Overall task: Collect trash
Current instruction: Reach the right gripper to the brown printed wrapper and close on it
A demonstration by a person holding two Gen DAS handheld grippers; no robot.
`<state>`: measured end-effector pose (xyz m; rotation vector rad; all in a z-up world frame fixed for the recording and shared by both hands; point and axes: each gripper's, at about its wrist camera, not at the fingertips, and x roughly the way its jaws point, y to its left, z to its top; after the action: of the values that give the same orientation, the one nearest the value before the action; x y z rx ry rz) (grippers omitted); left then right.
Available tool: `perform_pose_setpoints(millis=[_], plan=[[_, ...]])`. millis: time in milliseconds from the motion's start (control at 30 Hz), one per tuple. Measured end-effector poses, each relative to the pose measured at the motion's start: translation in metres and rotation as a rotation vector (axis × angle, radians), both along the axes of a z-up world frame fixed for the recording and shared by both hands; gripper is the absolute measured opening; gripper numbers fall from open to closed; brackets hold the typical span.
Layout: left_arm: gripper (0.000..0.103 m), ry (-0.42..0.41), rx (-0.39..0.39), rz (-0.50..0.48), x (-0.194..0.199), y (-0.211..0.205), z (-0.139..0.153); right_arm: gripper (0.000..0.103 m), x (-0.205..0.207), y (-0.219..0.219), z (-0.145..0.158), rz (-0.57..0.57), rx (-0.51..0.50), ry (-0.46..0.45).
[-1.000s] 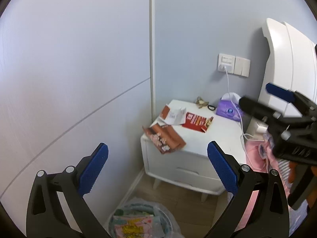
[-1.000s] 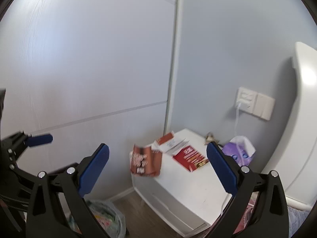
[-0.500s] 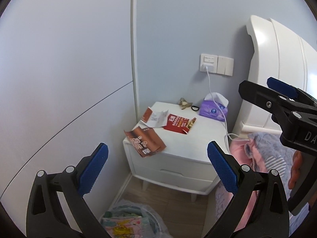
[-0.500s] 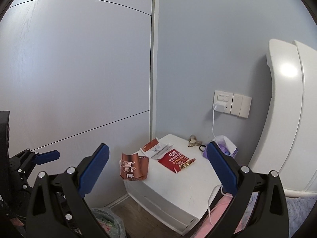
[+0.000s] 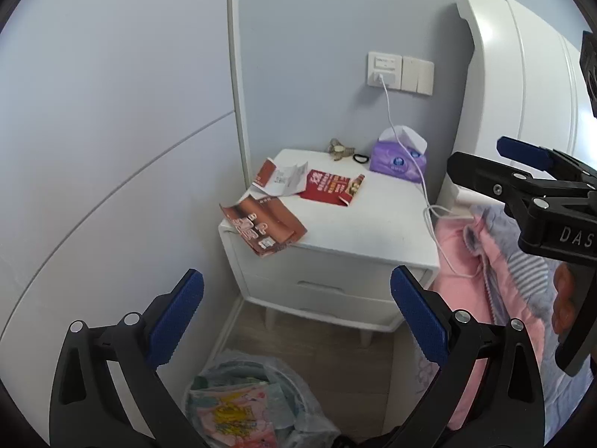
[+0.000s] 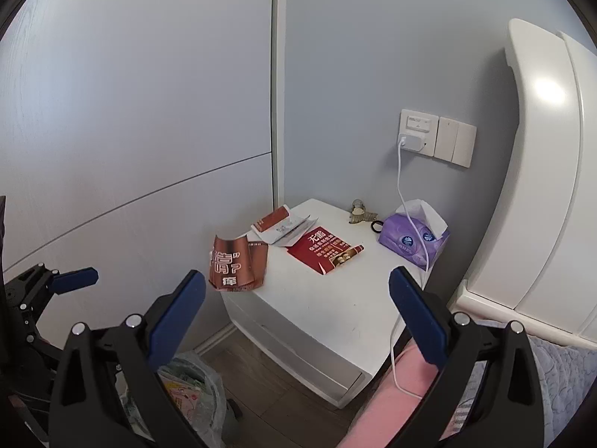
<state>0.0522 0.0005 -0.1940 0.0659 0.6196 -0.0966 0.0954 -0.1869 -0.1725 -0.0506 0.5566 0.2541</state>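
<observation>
Both of your tongs are spread wide and grasp nothing: the left tongs [image 5: 296, 317] fill the bottom of the left wrist view, and the right tongs [image 6: 296, 317] the bottom of the right wrist view.

The trash lies ahead on the white bench [image 5: 358, 224], mid-frame in both views. The brown wrapper [image 5: 261, 226] sits on the corner nearest you, at the left of the top, with part of it hanging out past the edge. Its long axis runs from upper left to lower right in the left wrist view. Just behind it lie a folded white paper [image 5: 287, 179] and a red leaflet [image 5: 330, 186], touching or overlapping each other. The purple tissue box [image 5: 397, 158], with a white cable [image 5: 421, 183] draped over it, stands at the back right and is probably not trash.

The lined bin [image 5: 246, 407] is on the floor at the lower middle of the left view, almost under your left tongs and beside the wall.

Judging by this, the brown wrapper is the easiest first pick. It lies up and slightly left of both tongs; the left looks nearer, with the bin straight below for the drop. Turn the fingers across the overhanging edge, not along it.
</observation>
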Motion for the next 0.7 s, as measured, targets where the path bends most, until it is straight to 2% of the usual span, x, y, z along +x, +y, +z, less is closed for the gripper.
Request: perform_pose_setpoints(millis=[133, 200, 367, 533, 700], plan=[[0.097, 0.022, -0.094, 0.026, 0.010, 0.015, -0.005, 0.096, 0.007, 0.008, -0.010, 0.018, -0.011, 0.038], [0.097, 0.052, -0.116, 0.032, 0.018, 0.021, -0.010, 0.096, 0.013, 0.012, -0.015, 0.032, -0.012, 0.051], [0.097, 0.086, -0.071, 0.030, 0.036, 0.024, -0.024, 0.096, 0.032, 0.019, -0.025, 0.058, -0.011, 0.080], [0.097, 0.119, -0.071, 0.021, 0.060, 0.026, -0.037, 0.096, 0.054, 0.026, -0.035, 0.075, -0.002, 0.102], [0.097, 0.121, -0.030, -0.005, 0.085, 0.023, -0.046, 0.096, 0.078, 0.036, -0.048, 0.104, -0.029, 0.110]])
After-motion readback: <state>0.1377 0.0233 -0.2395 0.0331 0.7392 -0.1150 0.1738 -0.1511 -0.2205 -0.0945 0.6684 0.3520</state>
